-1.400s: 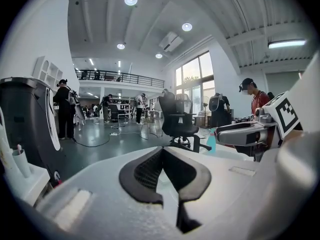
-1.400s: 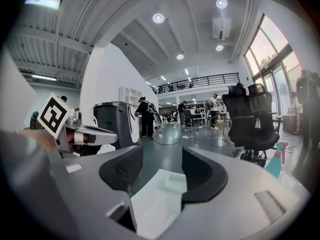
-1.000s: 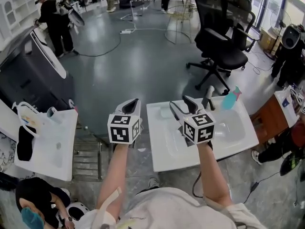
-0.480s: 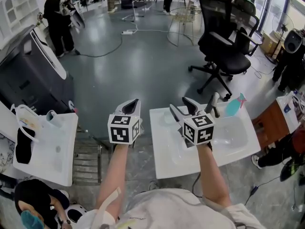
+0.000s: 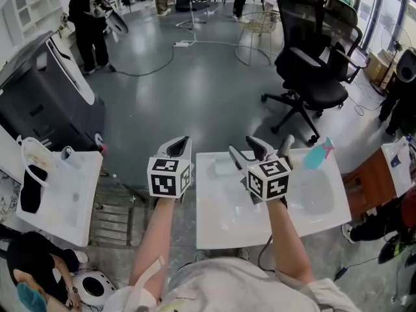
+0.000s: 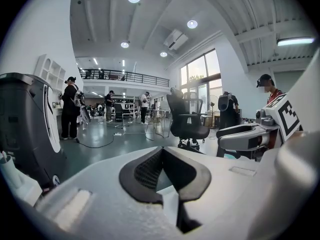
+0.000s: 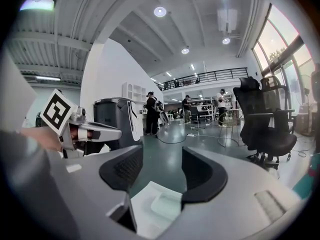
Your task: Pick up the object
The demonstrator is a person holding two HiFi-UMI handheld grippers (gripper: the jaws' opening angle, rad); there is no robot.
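A white basin top [image 5: 227, 223] stands in front of me. On its far left corner lies a small pale green block [image 5: 223, 167], also seen low between the right jaws [image 7: 167, 204]. My right gripper [image 5: 249, 150] hovers just right of and above the block, open and empty. My left gripper [image 5: 179, 146] hangs past the basin's left edge, over the floor. Its black pads [image 6: 145, 171] meet at the tips with nothing between them. A teal spray bottle [image 5: 316, 153] and a dark tap [image 5: 284, 147] stand at the basin's far right.
A second white basin [image 5: 62, 197] with a black cloth is at the left. A dark grey machine [image 5: 45, 103] stands behind it. A black office chair [image 5: 312, 64] is beyond the basin and a wooden cabinet [image 5: 380, 174] at the right. People stand far back.
The view has shifted, so the basin sits further left in the picture. The right gripper now stands nearer the basin's far left corner. Both jaws keep their state.
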